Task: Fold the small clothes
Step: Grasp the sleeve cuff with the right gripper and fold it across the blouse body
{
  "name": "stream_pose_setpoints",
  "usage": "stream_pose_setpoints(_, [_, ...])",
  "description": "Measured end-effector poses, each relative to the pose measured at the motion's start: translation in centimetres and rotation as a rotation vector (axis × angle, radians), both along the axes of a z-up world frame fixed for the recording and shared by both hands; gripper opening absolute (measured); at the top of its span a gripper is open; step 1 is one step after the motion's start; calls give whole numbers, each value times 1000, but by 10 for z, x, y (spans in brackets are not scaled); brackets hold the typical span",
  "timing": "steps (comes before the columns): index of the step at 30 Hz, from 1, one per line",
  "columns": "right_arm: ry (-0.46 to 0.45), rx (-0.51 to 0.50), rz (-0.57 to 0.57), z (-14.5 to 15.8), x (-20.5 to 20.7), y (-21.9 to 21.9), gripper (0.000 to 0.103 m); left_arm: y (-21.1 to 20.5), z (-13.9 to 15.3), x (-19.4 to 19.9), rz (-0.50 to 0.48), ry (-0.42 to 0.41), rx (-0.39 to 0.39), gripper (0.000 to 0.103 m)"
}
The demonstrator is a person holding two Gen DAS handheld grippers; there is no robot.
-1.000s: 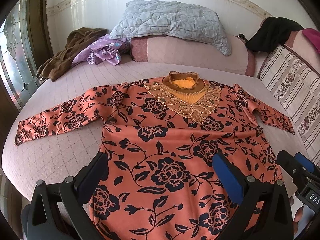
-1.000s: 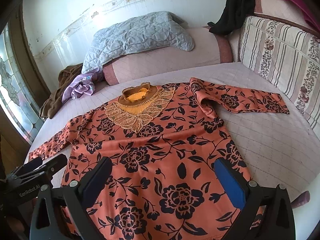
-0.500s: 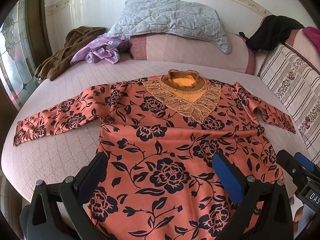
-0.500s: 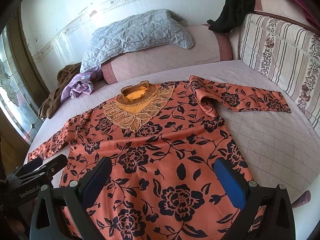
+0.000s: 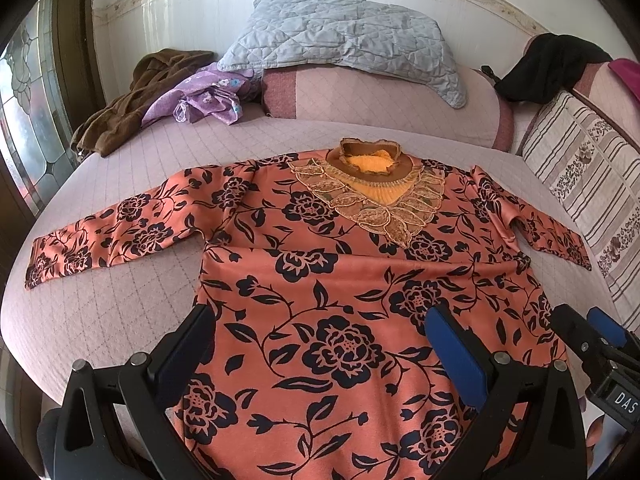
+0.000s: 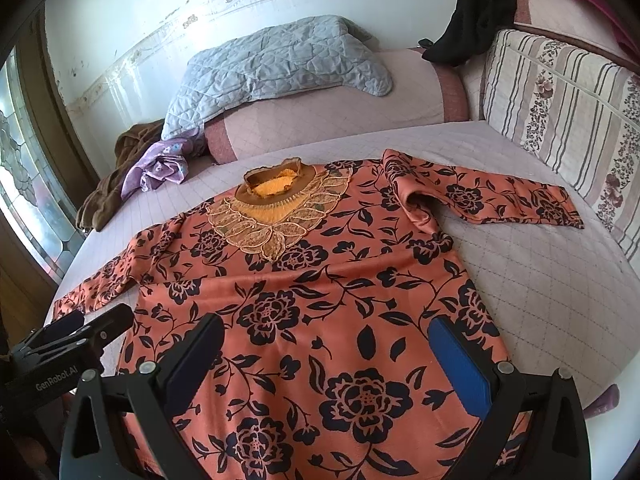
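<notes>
An orange blouse with black flowers (image 5: 320, 272) (image 6: 320, 280) lies flat, front up, on a pink quilted bed (image 5: 120, 304), with both sleeves spread sideways and its lace collar (image 5: 368, 164) pointing away. My left gripper (image 5: 322, 340) hovers open over the lower left of the hem, nothing between its fingers. Over the lower right of the hem my right gripper (image 6: 326, 344) is open and empty too. Each gripper shows at the edge of the other's view.
A grey quilted pillow (image 5: 344, 40) lies on a pink bolster (image 5: 380, 104) at the head of the bed. Brown and purple clothes (image 5: 168, 100) are heaped at the back left. A striped cushion (image 6: 560, 108) and a black garment (image 6: 480, 8) are at the right.
Both wrist views have tilted down slightly, so the blouse sits a little higher in the frame. The blouse and both open grippers are otherwise unchanged.
</notes>
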State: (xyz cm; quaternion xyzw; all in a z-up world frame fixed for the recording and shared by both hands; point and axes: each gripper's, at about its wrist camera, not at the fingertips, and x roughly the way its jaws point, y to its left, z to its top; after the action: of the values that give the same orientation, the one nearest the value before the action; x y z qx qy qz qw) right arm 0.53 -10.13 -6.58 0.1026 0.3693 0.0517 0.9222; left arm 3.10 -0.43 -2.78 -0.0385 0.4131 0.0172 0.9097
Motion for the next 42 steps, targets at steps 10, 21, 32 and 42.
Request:
stream_pose_setpoints(10, [15, 382, -4, -11, 25, -76, 103, 21, -31, 10, 22, 72, -44, 103])
stream_pose_setpoints(21, [138, 908, -632, -133, 122, -349, 68, 39, -59, 20, 72, 131, -25, 103])
stream_pose_setpoints(32, [241, 654, -815, -138, 182, -383, 9, 52, -70, 29, 90, 144, -29, 103])
stream_pose_setpoints(42, [-98, 214, -415, 42, 234, -256, 7, 101, -62, 17, 176, 74, -92, 103])
